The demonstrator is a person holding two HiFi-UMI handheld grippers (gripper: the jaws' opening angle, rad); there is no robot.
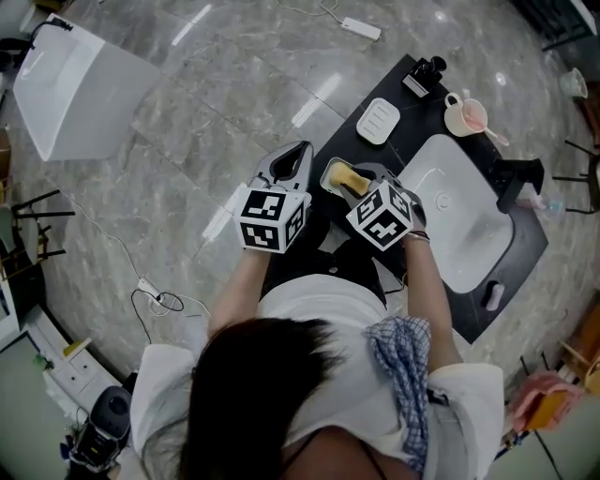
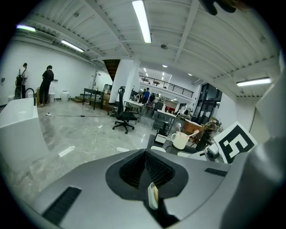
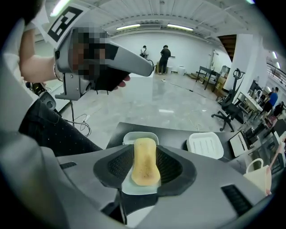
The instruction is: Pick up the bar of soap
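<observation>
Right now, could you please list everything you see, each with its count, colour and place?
counter: 1, black, in front of the person
dish: 2, white, on the counter; near one, far one empty
soap: 1, yellow, in the near dish
sink: 1, white, set in the counter
mug: 1, pale, on the counter by the sink
faucet: 1, black, at the sink's edge
power strip: 1, white, on the floor
box: 1, white, on the floor, far left
left tool: 1, grey, jaws together, empty
right tool: 1, grey, jaws apart, one each side of the soap
</observation>
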